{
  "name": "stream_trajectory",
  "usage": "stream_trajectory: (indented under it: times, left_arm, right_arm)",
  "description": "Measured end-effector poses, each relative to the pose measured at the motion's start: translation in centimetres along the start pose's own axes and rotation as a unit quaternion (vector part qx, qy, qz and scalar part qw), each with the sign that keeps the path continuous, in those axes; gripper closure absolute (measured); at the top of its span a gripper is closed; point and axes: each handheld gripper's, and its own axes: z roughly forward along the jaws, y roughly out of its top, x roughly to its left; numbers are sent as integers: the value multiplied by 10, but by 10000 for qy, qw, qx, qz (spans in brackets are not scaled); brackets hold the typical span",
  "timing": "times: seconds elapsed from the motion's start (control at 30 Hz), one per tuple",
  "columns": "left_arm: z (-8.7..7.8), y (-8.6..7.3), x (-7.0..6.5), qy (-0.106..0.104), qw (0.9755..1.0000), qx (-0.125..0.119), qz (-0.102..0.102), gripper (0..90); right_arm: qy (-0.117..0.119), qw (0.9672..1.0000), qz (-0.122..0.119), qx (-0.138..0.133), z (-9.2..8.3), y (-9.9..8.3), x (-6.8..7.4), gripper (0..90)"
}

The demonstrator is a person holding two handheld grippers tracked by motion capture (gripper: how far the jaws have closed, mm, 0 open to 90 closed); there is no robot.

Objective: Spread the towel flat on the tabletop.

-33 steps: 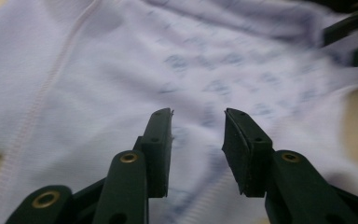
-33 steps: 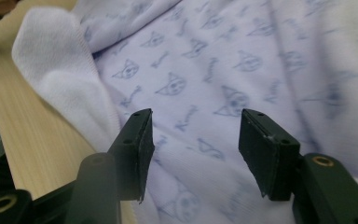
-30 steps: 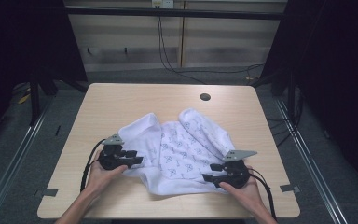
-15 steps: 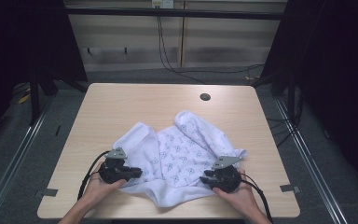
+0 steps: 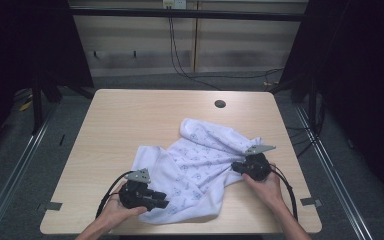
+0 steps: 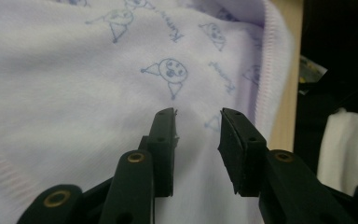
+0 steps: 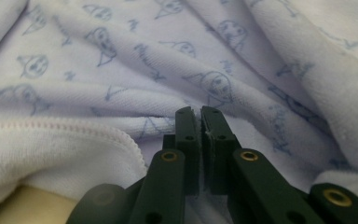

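A white cloth [image 5: 200, 160] printed with small blue figures lies crumpled on the front half of the wooden table [image 5: 130, 120]. My left gripper [image 5: 162, 204] rests at the cloth's near left edge. Its jaws have just been opening and stand apart over the fabric [image 6: 74, 70], near a stitched hem, pressing on nothing [image 6: 197, 116]. My right gripper [image 5: 235, 167] is at the cloth's right side. Its jaws have just been closing and are shut [image 7: 200, 112] on a fold of the cloth [image 7: 121, 70], with creases running toward the tips.
A round dark cable hole [image 5: 220, 104] sits near the table's far edge. Bare tabletop [image 5: 145, 115] lies beyond and left of the cloth. Dark floor and metal rails [image 5: 25, 160] surround the table, and cables trail from both grippers.
The right gripper closed on the cloth and moved away from the near edge, dragging the fabric to the right. The left gripper shifted slightly and its jaws opened off the cloth.
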Motion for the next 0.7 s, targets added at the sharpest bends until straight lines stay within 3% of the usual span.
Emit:
stream_trajectory:
  times: [0.07, 0.1, 0.13, 0.17, 0.2, 0.23, 0.33, 0.37, 0.4, 0.43, 0.47, 0.5, 0.53, 0.57, 0.6, 0.63, 0.67, 0.7]
  left_arm:
    - [-14, -2, 10, 281, 9992, -230, -148, 674]
    - [-14, -2, 10, 281, 9992, -230, -148, 686]
    - [-19, -4, 17, 437, 9982, -299, -284, 686]
    - [-25, -9, 28, 654, 9965, -342, -396, 783]
    - [-25, -9, 28, 654, 9965, -342, -396, 834]
    - [-29, -11, 35, 757, 9957, -343, -410, 862]
    - [-32, -14, 47, 937, 9930, -375, -621, 863]
    - [-33, -14, 50, 990, 9928, -368, -569, 863]
    - [-33, -14, 52, 1056, 9913, -446, -650, 838]
    - [-32, -14, 53, 1074, 9908, -464, -678, 831]
    - [-32, -14, 53, 1074, 9908, -464, -678, 820]
    - [-30, -13, 53, 1131, 9906, -410, -644, 820]
    - [-28, -13, 52, 1150, 9909, -326, -612, 844]
    - [-22, -13, 51, 1252, 9905, -101, -567, 867]
    - [-22, -13, 51, 1252, 9905, -101, -567, 875]
    - [-20, -13, 50, 1245, 9901, -117, -641, 881]
    - [-20, -13, 50, 1245, 9901, -117, -641, 883]
    - [-20, -14, 47, 1179, 9912, -81, -605, 886]
  right_arm:
    - [-146, 9998, 142, -28, 1, 2, -11, 843]
    - [-146, 9998, 142, -28, 1, 2, -11, 843]
    - [-150, 9998, 143, -57, -1, 2, -12, 809]
    - [-40, 9995, 248, -183, -9, 2, -9, 694]
    - [-40, 9995, 248, -183, -9, 2, -9, 694]
    - [51, 9987, 303, -416, -22, 5, 0, 622]
    - [259, 9977, 276, -569, -30, 7, 13, 622]
    - [460, 9968, 216, -624, -33, 8, 21, 627]
    - [748, 9951, 30, -649, -33, 10, 42, 642]
    - [977, 9933, -28, -624, -30, 11, 53, 650]
    - [977, 9933, -28, -624, -30, 11, 53, 650]
    - [1169, 9913, -138, -590, -25, 13, 64, 653]
    - [1482, 9870, -368, -497, -16, 18, 89, 654]
    - [1619, 9846, -492, -441, -12, 21, 101, 655]
    - [1619, 9846, -492, -441, -12, 21, 101, 655]
    - [1879, 9790, -674, -406, -4, 28, 124, 675]
    - [1879, 9790, -674, -406, -4, 28, 124, 675]
    - [2148, 9725, -825, -374, 3, 34, 146, 680]
